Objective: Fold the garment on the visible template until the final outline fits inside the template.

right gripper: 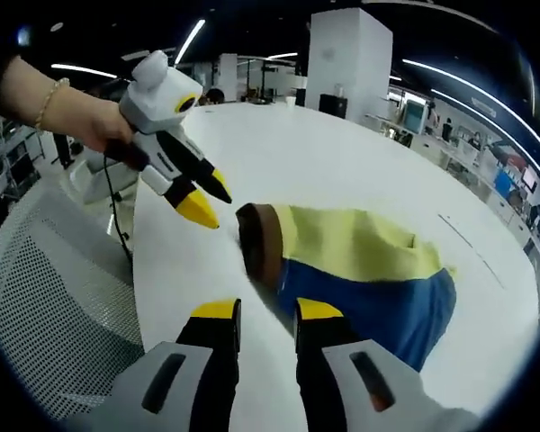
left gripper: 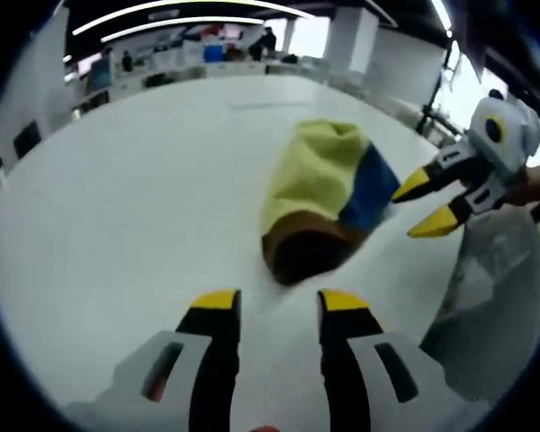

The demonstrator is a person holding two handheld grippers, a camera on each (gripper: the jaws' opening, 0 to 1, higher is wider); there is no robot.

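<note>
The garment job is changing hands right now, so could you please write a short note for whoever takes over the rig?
Left gripper: open, holding nothing, hovering just short of the garment's brown end.
Right gripper: open, holding nothing, beside the blue side of the garment.
Garment: yellow, blue and brown, lying bunched in a loose bundle on the white table, touched by neither gripper.
Done: it is gathered into a compact heap; no template outline can be made out.
Left: locate the template, then flatten and fold the garment neatly so that it fits inside.
</note>
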